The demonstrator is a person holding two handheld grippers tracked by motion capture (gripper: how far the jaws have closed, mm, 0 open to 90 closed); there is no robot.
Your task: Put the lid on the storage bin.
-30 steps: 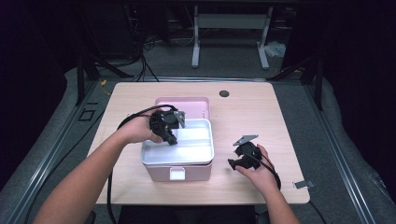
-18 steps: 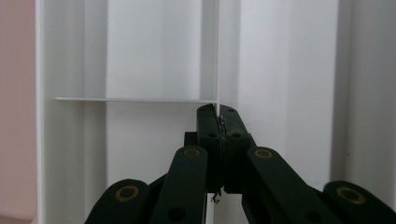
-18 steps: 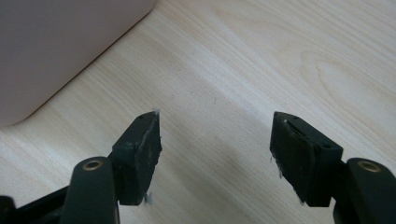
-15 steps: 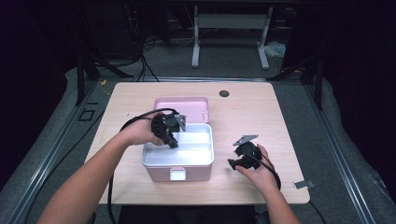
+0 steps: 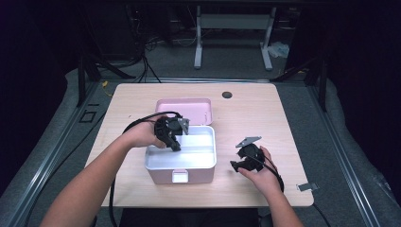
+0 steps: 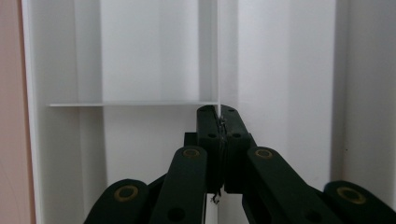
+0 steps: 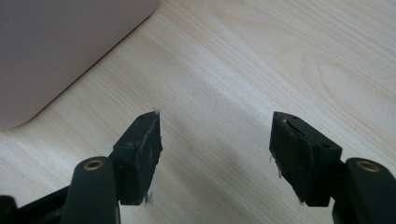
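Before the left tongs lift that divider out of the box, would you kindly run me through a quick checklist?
1. Left tongs shut on the thin white divider: ok.
2. Pink lid open behind the white tray: ok.
3. Right tongs open, off the box, over bare table: ok.
4. Divider free of its slots: cannot tell.
5. Left cable off the tray: ok.

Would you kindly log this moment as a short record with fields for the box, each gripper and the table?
box: pink box, lid open, white divided tray inside
left gripper: shut on the tray's thin divider
right gripper: open, holding nothing, over bare wood right of the box
table: light wood
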